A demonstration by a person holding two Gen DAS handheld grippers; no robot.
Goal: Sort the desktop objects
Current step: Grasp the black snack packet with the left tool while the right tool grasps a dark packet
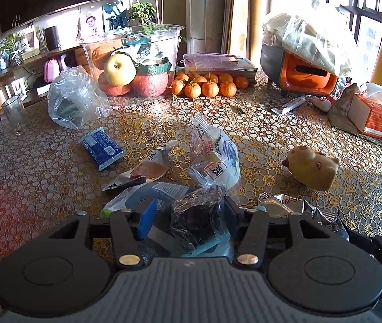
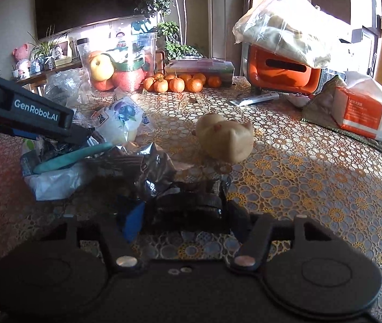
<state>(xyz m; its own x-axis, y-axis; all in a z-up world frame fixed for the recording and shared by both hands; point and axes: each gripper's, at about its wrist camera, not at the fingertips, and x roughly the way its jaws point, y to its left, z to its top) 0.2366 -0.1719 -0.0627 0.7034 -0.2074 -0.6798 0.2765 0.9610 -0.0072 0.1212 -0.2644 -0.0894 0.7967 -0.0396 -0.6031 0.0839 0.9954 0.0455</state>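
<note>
- Crinkly clear plastic is what the left tool (image 1: 188, 220) is pinching: a dark, cellophane-wrapped snack block (image 1: 197, 215) is sitting right between its blue pad and black pad, both sides pressing on the wrap.
- Under that block a pale blue-and-white pouch (image 1: 148, 196) is lying flat, poking out just ahead of the left tool.
- Straight ahead of the left tool a white bun bag with blueberry print (image 1: 214, 158) is standing up, with a torn-open wrapper (image 1: 148, 167) just to its left and a dark blue packet (image 1: 102, 148) further left.
- Ahead and to the right of it, a tan capybara toy (image 1: 312, 167) is lying on its side on the lace-pattern bench (image 1: 271, 123).
- Just right of the left tool a crumpled silver foil bag (image 1: 296, 204) is resting.
- The right tool (image 2: 183, 210) is sitting around a dark wrapped pack (image 2: 191, 204); it's in shadow, so I can't tell if the pads are actually pressing on it.
- From the right tool, the foil bag (image 2: 150, 164) is just ahead, the toy (image 2: 226, 140) is ahead and slightly right, and the left tool is coming in from the left.
- Way at the back, mandarins (image 1: 207, 86) are lined up beside a clear tub of fruit (image 1: 134, 59), with a tissue pack (image 1: 374, 118) off to the far right.
</note>
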